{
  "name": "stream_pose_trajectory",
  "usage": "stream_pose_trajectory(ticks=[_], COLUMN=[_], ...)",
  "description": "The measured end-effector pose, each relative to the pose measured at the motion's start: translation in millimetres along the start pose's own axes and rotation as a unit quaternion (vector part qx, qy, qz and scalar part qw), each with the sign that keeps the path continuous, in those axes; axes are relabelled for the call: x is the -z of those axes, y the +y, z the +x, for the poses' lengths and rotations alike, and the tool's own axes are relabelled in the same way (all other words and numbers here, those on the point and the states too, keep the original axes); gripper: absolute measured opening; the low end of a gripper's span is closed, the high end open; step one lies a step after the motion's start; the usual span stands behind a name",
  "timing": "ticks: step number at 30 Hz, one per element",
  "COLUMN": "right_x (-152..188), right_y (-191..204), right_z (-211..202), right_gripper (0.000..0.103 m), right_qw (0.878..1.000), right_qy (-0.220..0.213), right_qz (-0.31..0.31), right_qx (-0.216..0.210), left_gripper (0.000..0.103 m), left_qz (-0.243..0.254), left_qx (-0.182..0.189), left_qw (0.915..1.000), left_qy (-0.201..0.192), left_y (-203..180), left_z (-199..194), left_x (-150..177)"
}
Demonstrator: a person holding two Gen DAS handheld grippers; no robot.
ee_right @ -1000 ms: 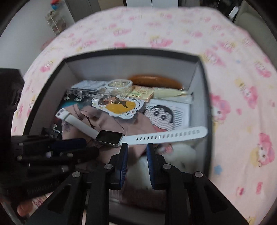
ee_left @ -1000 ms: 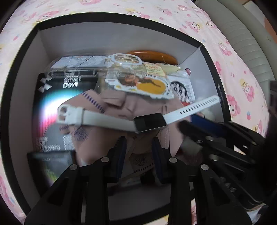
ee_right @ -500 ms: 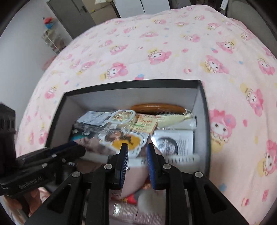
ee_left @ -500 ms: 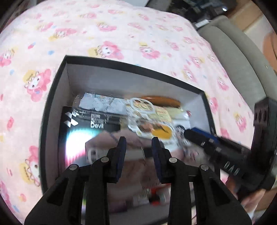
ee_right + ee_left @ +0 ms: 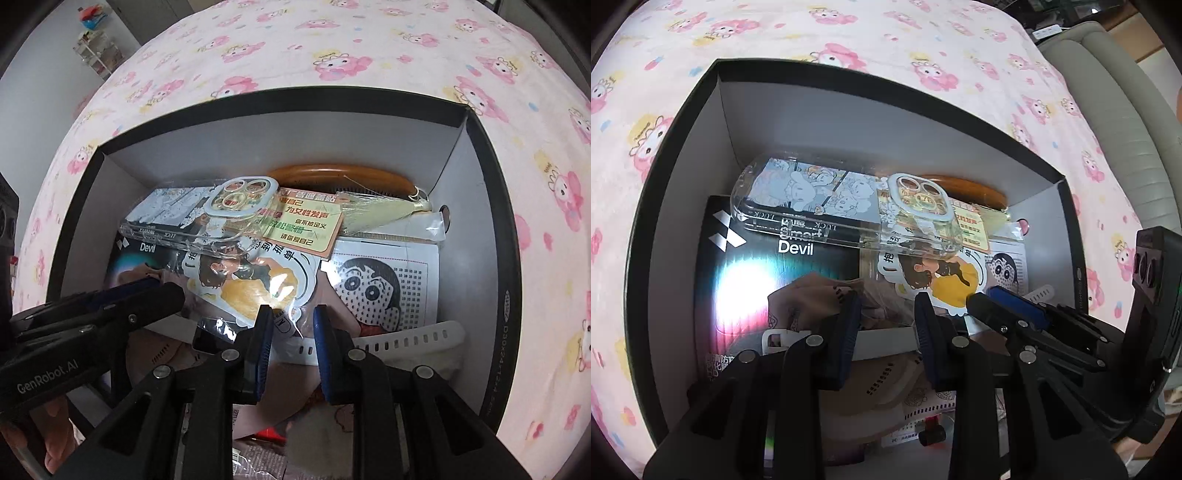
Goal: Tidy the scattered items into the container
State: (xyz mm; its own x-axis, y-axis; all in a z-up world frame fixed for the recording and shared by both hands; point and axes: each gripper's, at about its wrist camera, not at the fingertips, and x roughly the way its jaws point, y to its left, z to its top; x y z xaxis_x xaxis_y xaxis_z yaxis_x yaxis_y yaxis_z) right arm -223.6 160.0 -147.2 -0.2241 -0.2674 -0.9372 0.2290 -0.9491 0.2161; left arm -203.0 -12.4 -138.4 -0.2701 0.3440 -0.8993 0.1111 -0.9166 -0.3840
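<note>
Pink cartoon-print bedsheet (image 5: 369, 55) spreads out on every side of a black box (image 5: 491, 206) with pale grey inner walls, and both grippers hang over its near end, pointing steeply down into it.

A white smartwatch (image 5: 406, 341) lies across the heap inside, its perforated strap running out to the right in the right wrist view. The right gripper (image 5: 291, 325) hovers just above that strap, blue-padded jaws a narrow gap apart with nothing between them. In the left wrist view the buckle end of the strap (image 5: 775, 338) shows low down, and the band passes behind the left gripper (image 5: 886, 314), whose jaws stand a little apart and empty (no pad presses on the band as far as can be seen).

Under the watch sits a brownish-pink face mask (image 5: 809, 295). Beyond it lies a bagged sticker (image 5: 251, 284) of a figure on yellow, and over the sticker's far edge a clear phone case (image 5: 827, 203) with a ringed camera cut-out. The case rests partly on a black packet printed "Devil" (image 5: 783, 258). To the right are a green-and-cream card (image 5: 306, 225), a dotted cartoon-face sheet (image 5: 384, 288) and, against the far wall, an orange-brown wooden comb (image 5: 343, 175) with a pale tassel (image 5: 384, 210).
</note>
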Motion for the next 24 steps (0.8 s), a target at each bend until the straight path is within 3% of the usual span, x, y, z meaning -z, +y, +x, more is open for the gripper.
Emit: stream_pose_trajectory(ticks=[2, 3, 5, 7, 12, 15, 24], right_x=[2, 1, 7, 13, 35, 50, 105], right_y=[4, 5, 11, 16, 32, 44, 76], right_z=[2, -2, -20, -44, -119, -163, -253], right_gripper=[0.019, 0.021, 0.031, 0.052, 0.067, 0.082, 0.091], right_qw=[1.000, 1.000, 0.997, 0.993, 0.981, 0.971, 0.952], right_qy=[-0.007, -0.017, -0.048, -0.087, -0.172, -0.213, -0.273], right_qz=[0.006, 0.003, -0.005, -0.007, 0.016, 0.021, 0.033], right_qx=[0.009, 0.022, 0.057, 0.080, 0.093, 0.104, 0.134], left_gripper=[0.035, 0.044, 0.058, 0.066, 0.098, 0.102, 0.102], left_qz=[0.005, 0.012, 0.031, 0.048, 0.076, 0.079, 0.068], left_qx=[-0.008, -0.014, -0.019, -0.024, -0.048, -0.049, -0.070], left_qw=[0.9999, 0.9995, 0.9973, 0.9935, 0.9765, 0.9691, 0.9508], left_qy=[-0.010, -0.025, -0.064, -0.101, -0.196, -0.228, -0.294], left_y=[1, -3, -12, -21, -43, -51, -58], left_z=[-9, -18, -42, -68, -139, -171, -247], left_x=[6, 9, 14, 18, 34, 44, 114])
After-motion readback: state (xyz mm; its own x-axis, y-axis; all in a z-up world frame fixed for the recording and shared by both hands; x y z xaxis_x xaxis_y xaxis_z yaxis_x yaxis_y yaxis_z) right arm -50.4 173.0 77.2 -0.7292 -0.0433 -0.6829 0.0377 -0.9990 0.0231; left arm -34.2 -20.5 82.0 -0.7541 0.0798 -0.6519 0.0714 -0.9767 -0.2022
